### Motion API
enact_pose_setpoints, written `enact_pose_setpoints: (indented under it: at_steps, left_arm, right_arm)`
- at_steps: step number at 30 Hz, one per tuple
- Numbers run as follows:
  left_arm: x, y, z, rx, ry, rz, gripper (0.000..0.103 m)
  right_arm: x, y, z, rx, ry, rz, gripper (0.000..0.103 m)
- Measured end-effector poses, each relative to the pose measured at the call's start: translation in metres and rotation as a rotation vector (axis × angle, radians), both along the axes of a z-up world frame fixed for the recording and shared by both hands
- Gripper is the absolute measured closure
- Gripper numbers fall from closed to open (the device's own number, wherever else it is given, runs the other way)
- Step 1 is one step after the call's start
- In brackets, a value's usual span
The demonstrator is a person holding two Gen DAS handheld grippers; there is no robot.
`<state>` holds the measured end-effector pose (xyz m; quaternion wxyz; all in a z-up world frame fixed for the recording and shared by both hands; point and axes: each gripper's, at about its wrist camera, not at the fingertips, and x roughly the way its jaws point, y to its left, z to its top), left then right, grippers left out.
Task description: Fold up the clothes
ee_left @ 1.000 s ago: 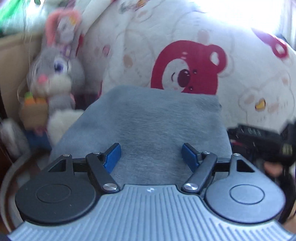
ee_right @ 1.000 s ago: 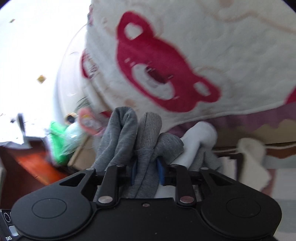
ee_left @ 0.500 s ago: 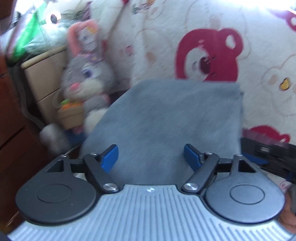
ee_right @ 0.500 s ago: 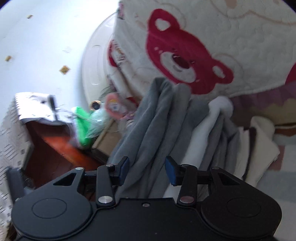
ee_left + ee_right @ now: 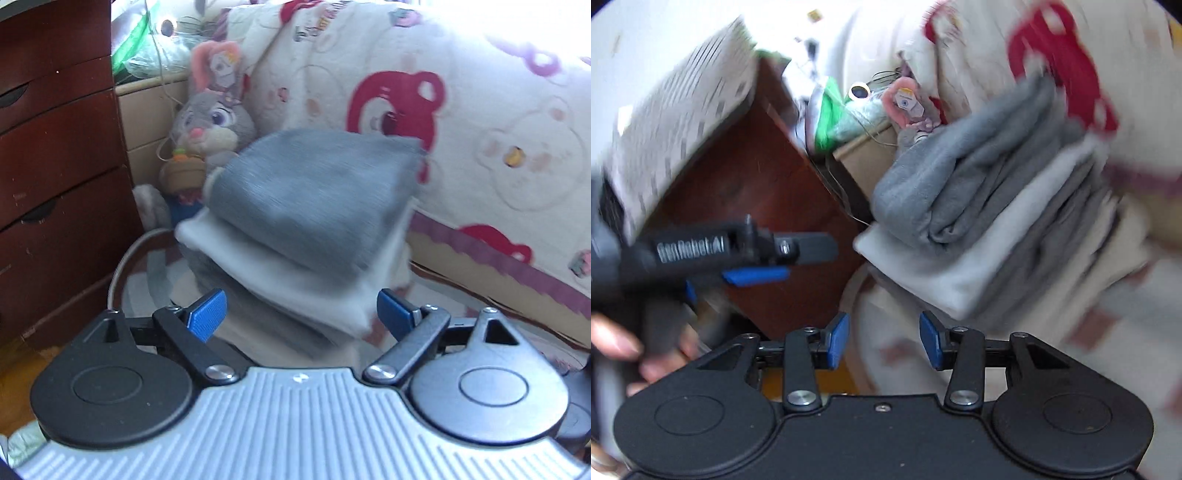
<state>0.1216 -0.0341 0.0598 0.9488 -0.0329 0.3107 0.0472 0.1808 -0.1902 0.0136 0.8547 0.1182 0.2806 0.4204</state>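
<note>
The step in hand appears to be the release and withdrawal after the folded grey garment (image 5: 314, 195) has been set on top of the stack of folded clothes (image 5: 295, 288). To do it well, both grippers should clear the stack straight back, without dragging a fold or tipping the layers.

The left gripper (image 5: 301, 314) is released: its jaws are opening wide, and nothing is between them. The right gripper (image 5: 884, 339) is also released, its jaws standing partly apart and empty.

The grey garment lies uppermost on the stack, on a white folded piece (image 5: 938, 266). In both views the stack lies ahead of the fingertips, apart from them. It stands beside the bear-print blanket (image 5: 480, 110), near the plush rabbit (image 5: 214, 122).
</note>
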Motion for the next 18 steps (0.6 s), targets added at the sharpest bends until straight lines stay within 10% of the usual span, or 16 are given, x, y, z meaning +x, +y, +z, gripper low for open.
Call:
enact_pose_setpoints:
  at_steps: [8, 18]
  left_arm:
    - [-0.043, -0.044, -0.014, 0.131, 0.04, -0.011, 0.009]
    - [-0.077, -0.081, -0.042, 0.096, 0.106, -0.053, 0.002]
  right_arm:
    - [-0.052, -0.03, 0.018, -0.298, -0.036, -0.266, 0.051]
    - [-0.096, -0.069, 0.037, -0.342, 0.001, -0.385, 0.037]
